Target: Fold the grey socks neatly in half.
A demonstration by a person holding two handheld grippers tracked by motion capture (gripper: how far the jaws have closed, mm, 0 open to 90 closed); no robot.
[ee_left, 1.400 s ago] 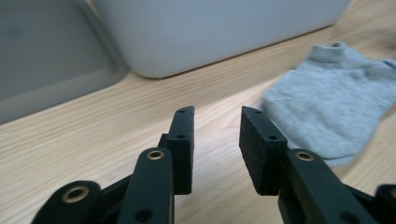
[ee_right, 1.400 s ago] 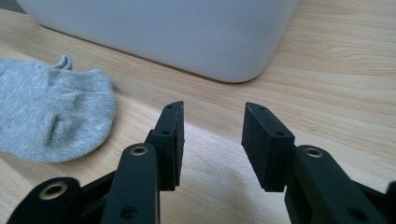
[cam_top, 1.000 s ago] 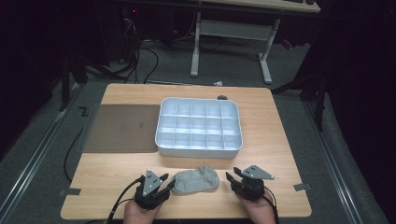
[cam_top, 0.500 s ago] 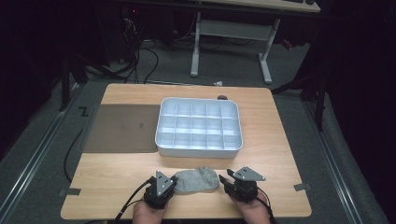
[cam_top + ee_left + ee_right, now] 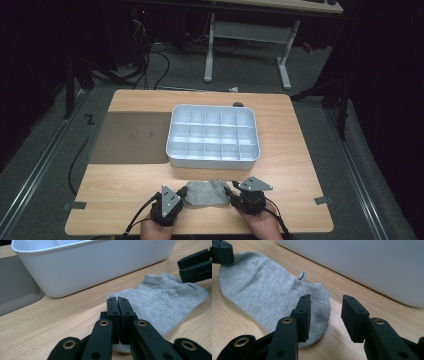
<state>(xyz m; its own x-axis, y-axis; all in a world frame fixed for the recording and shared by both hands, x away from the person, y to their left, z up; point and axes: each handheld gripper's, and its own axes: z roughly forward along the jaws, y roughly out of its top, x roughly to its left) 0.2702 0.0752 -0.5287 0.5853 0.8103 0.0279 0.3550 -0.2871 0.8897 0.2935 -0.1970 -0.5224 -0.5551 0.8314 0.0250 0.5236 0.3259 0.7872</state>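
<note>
Grey knit sock [image 5: 204, 194] lies flat on the wooden table [image 5: 300, 150] close to the near edge, between the two grippers, and this is the thing the work is about. At its left end is the left gripper [image 5: 117, 302]; its jaws stand pressed together with no gap, and their tips sit over the edge of the sock, but I cannot tell if any cloth is pinched between them. At the other end is the right gripper [image 5: 325, 315]; its jaws stand apart, one of them over the cuff end of the sock and the other over bare wood, so I judge it is placed to close on that end. One gripper at each end makes sense if the sock must be lifted or folded without bunching. Little room is left toward the person, because the table edge is near behind the hands. To both sides the wood is free. Just beyond the sock stands the white tray [image 5: 172, 145] with its many small compartments; its near wall is close to the sock but not touching, so a lift should go up before it goes forward. Left of the tray a dark mat [image 5: 130, 137] lies flat, touching the side of the tray
</note>
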